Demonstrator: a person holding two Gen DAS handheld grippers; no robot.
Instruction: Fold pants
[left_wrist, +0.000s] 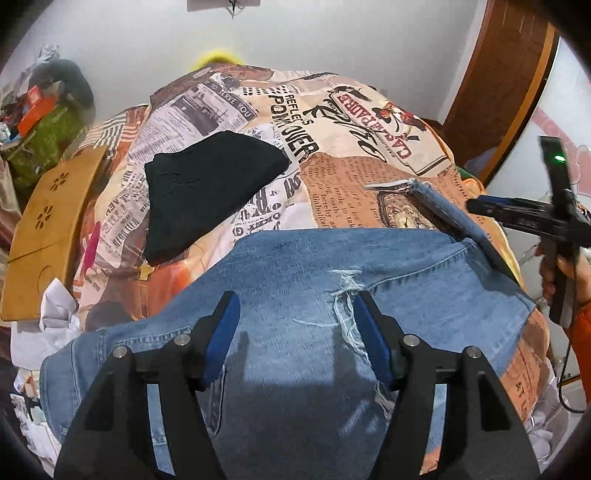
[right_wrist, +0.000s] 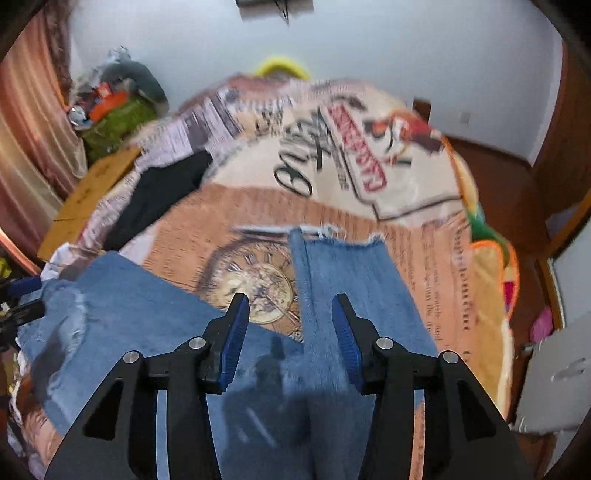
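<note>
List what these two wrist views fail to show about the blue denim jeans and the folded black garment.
- Blue denim jeans: waistband end is cut off at the bottom of both views, behind the left gripper and right gripper.
- Frayed hem: motion blur in the right view.
- Folded black garment: too dark to identify.

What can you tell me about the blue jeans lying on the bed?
The blue jeans are light-wash denim, spread across the printed bedspread. A ripped, frayed patch with loose white threads shows on one leg. One leg runs away with a raw, fringed hem. They look partly folded, with layers overlapping. Both grippers hover above with open jaws, gripping nothing.
</note>
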